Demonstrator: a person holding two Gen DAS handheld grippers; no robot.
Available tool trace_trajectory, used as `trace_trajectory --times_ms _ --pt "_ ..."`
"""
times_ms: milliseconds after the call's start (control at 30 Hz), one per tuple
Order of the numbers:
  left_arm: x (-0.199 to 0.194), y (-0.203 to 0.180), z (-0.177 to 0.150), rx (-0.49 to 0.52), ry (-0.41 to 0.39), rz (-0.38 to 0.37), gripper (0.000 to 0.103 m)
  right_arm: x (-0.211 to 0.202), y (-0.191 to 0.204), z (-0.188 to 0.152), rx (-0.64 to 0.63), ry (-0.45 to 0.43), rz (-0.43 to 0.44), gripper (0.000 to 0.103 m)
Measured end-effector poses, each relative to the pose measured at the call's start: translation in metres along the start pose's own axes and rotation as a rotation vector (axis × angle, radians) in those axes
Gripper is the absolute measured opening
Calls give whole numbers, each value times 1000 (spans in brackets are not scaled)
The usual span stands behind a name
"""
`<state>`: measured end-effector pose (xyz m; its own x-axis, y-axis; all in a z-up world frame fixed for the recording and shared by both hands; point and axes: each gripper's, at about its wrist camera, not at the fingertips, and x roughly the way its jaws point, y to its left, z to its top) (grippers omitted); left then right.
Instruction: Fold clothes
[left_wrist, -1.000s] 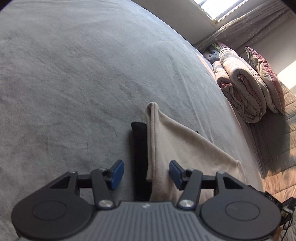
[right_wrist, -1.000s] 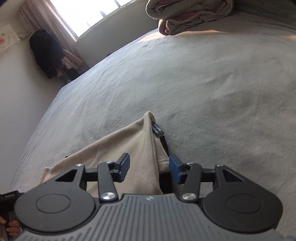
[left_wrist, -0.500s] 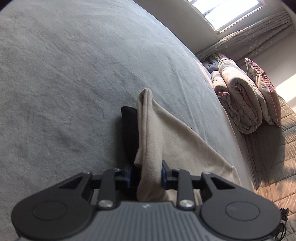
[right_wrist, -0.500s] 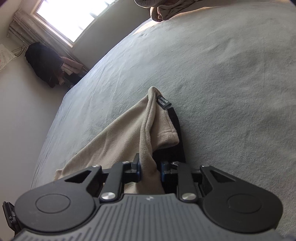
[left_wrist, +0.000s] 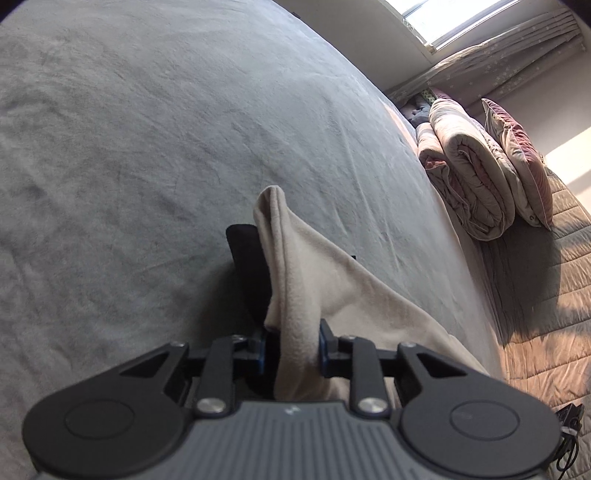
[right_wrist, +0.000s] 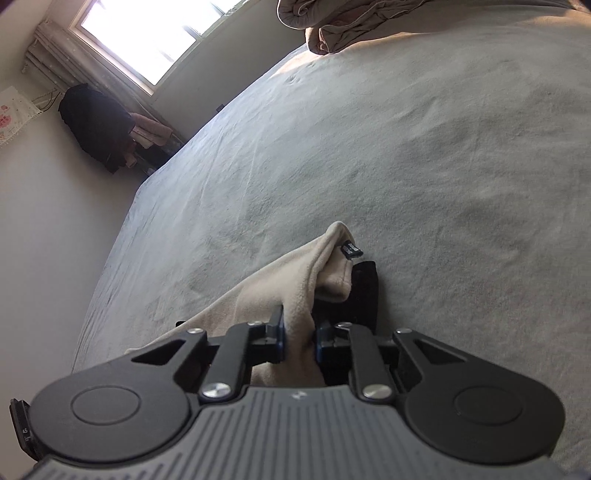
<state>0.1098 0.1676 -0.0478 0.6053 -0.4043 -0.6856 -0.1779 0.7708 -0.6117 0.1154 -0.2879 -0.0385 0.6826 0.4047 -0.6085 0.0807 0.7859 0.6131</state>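
Pinching beige garment (left_wrist: 314, 280) edges, both hand-held grippers face open grey bedspread (left_wrist: 147, 147).

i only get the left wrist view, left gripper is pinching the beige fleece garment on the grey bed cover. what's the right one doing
Observer: The right gripper is shut on the beige fleece garment too.
Operator: any tag on that side
Observer: Yes, a small black label sticks out at the garment's raised corner.
Operator: what's past the bed edge there
Observer: A dark garment hangs below the bright window, against the wall.
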Motion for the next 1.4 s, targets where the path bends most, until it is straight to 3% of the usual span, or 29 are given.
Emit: trace_trajectory --times_ms 433,600,700,900,1000,1200,1400 --pt "-18 18 -43 89 10 52 28 -20 -7 -37 -50 53 -75 19" --pt "-23 23 -49 115 -14 64 40 -8 -16 -49 -132 29 -159 32" --pt "-36 15 -46 159 -111 113 42 -11 -4 -52 -227 -17 -217 47" --pt "-50 -9 -48 260 -320 141 43 -9 28 -59 -464 -202 -297 47" --pt "-40 -27 -54 343 -377 140 43 0 43 -63 -544 -244 -268 47" --pt "-7 -50 -62 457 -358 108 43 28 63 -73 -651 -237 -212 47" --pt "26 -35 -66 473 -312 184 43 47 56 -75 -638 -197 -229 47"
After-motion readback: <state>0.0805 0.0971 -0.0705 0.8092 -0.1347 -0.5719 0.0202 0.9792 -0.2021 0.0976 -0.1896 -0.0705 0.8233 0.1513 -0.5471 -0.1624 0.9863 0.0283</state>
